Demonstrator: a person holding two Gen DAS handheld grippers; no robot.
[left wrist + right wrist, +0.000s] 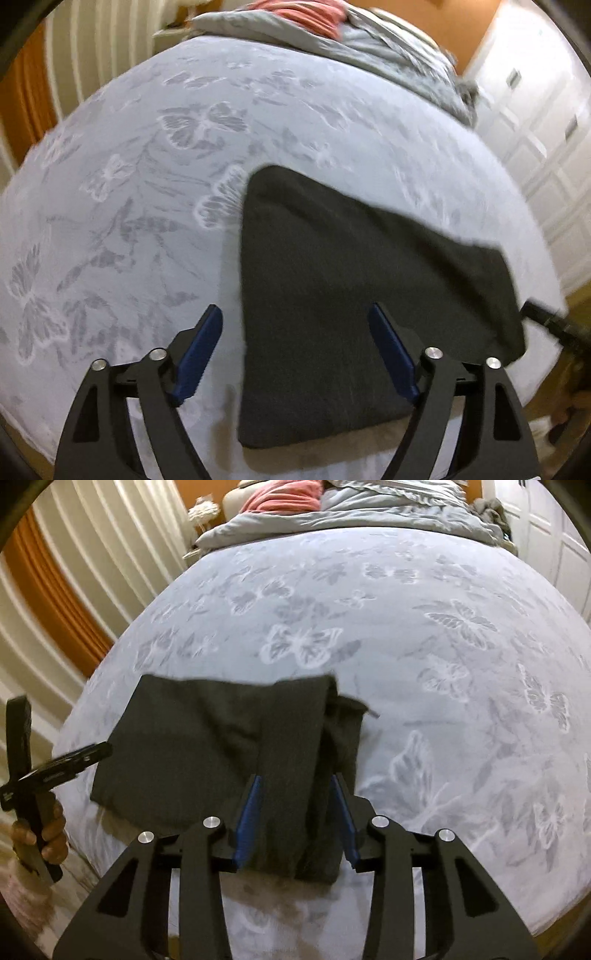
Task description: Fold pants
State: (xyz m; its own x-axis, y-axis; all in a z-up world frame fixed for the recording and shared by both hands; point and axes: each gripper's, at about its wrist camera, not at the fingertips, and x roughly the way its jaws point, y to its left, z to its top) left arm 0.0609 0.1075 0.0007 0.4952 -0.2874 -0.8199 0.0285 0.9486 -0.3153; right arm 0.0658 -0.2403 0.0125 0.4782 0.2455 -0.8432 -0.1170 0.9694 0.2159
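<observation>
The dark grey pants [354, 295] lie folded into a flat rectangle near the front edge of the bed; they also show in the right wrist view [207, 746]. My left gripper [295, 314] is open and empty, hovering above the pants' left edge. My right gripper [297, 782] hangs over the pants' right end with its jaws partly open on either side of a folded strip; the blue fingers [249, 812] do not press the cloth. The left gripper's black body [55, 768], held by a hand, shows at the left of the right wrist view.
The bed [147, 184] has a pale blue sheet with a butterfly pattern. A grey duvet [351, 513] and a pink cloth [284, 496] lie at its far end. White wardrobe doors [546, 122] stand on the right, a curtain [74, 572] on the left.
</observation>
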